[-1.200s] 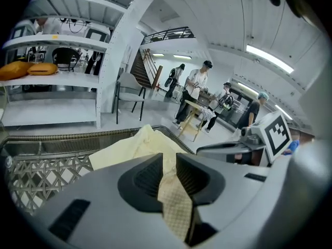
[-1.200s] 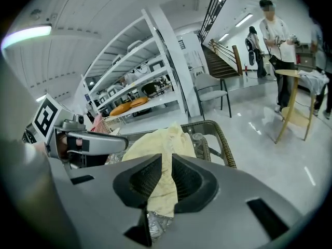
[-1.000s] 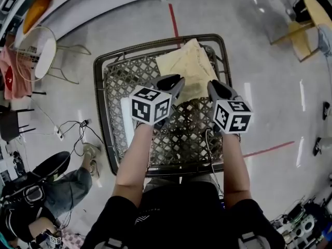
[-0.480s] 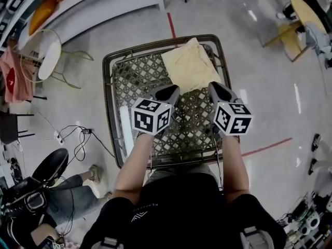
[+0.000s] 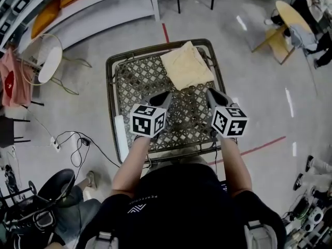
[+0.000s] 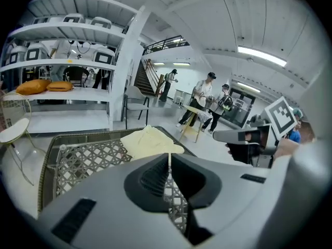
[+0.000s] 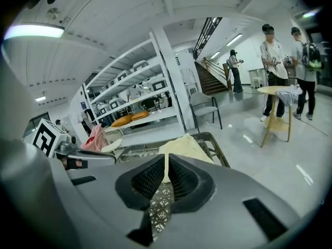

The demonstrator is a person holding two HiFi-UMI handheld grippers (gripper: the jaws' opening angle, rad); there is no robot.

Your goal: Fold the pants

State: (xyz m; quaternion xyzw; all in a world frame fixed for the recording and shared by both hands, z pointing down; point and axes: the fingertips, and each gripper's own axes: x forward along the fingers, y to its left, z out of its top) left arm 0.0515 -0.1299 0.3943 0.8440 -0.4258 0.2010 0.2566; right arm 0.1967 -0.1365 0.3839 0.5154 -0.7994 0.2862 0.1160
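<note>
From above, a pale yellow folded pair of pants (image 5: 187,66) lies in the far right corner of a dark-rimmed metal lattice table (image 5: 110,108). One edge of the pants reaches the far rim. The left gripper (image 5: 165,95) and the right gripper (image 5: 210,92) are held side by side over the nearer half of the lattice, well apart from each other. Both point toward the pants and stop short of them. A marker cube rides on each gripper, just ahead of the person's bare forearm. A red tape line (image 5: 165,32) runs across the grey floor beyond the table.

In the left gripper view, the left gripper (image 6: 169,157) has its jaws pressed together with only a hairline between them — nothing is pinched there. The pants (image 6: 148,141) rest beyond the tips on the lattice table (image 6: 88,160). The right gripper (image 6: 249,136) hangs off to the side. White shelving (image 6: 62,95) carries orange cushions.

In the right gripper view, the right gripper (image 7: 166,160) has just closed the last little way, and its jaws now meet with nothing between them. The pants (image 7: 184,147) lie ahead against the table's rim (image 7: 220,152) — clear of the tips. The left gripper (image 7: 78,157) shows at the side. Several people stand around a small round wooden table (image 7: 277,90) in the background.
</note>
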